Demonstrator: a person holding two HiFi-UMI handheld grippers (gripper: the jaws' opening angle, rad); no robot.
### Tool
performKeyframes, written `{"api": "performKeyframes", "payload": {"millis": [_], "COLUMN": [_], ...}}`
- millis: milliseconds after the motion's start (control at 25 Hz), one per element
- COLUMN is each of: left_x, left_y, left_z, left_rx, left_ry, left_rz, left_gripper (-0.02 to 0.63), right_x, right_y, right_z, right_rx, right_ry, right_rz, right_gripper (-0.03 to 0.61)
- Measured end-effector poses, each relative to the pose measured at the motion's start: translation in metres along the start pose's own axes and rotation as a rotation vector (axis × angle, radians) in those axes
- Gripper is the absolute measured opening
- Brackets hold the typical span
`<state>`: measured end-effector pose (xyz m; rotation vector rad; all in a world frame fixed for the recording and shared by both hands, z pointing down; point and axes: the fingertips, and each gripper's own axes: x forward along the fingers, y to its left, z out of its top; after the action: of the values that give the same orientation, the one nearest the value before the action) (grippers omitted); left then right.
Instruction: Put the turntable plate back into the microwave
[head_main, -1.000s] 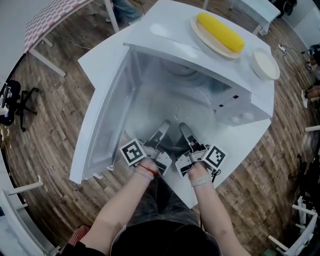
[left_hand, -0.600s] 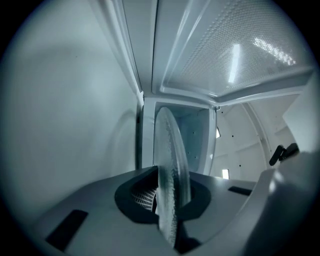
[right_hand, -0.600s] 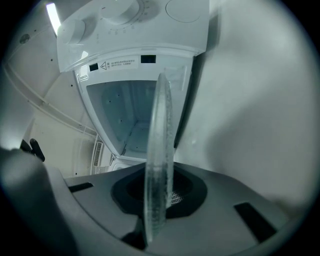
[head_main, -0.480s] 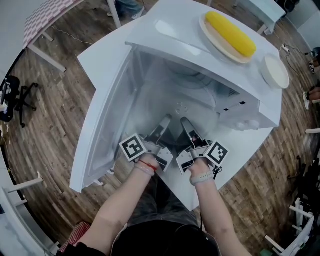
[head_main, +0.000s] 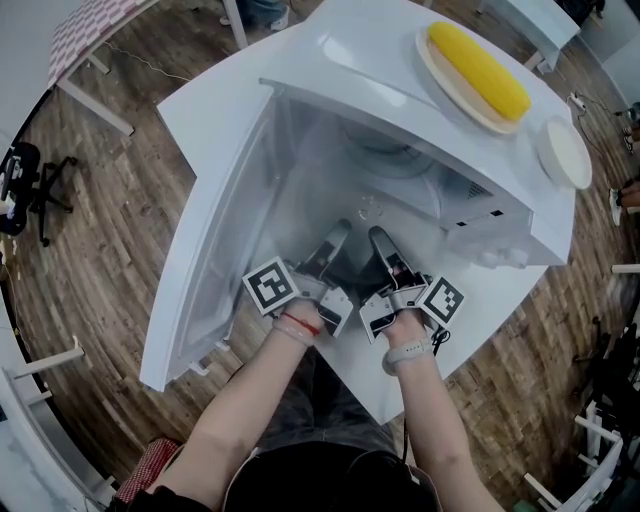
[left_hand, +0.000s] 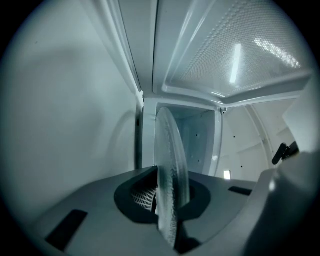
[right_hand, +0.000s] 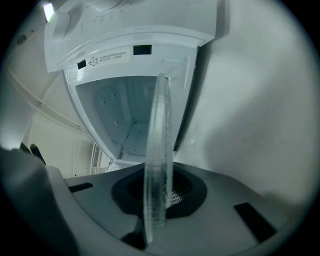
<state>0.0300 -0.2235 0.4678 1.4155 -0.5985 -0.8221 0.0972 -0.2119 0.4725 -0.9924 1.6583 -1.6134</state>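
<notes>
Plate is pinched at its near rim by left gripper and right gripper side by side, likely to steady it entering the microwave.

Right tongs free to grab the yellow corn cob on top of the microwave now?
Probably not. The right tongs are shut on the clear glass turntable plate, shared with the left tongs, before the open white microwave. The yellow corn cob lies unobstructed on top, but the plate must be released first.
</notes>
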Motion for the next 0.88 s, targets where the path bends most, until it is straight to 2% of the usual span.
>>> {"api": "performKeyframes", "payload": {"millis": [680,880], "left_x": [0.008,0.011], "left_y": [-0.003,-0.004], "left_z": [0.007,0.005], "left_rx": [-0.001,-0.002], "left_ry": [-0.004,0.026], "left_rz": [-0.025,-0.035], "left_gripper": [0.034,0.038], "right_x": [0.012,0.013], "right_y": [0.000,0.001], "right_z": [0.006,0.011], "right_rx": [-0.010,-0.002], "right_ry": [0.023,0.019], "right_rz": [0.006,0.007], "right_gripper": [0.041,0.041]}}
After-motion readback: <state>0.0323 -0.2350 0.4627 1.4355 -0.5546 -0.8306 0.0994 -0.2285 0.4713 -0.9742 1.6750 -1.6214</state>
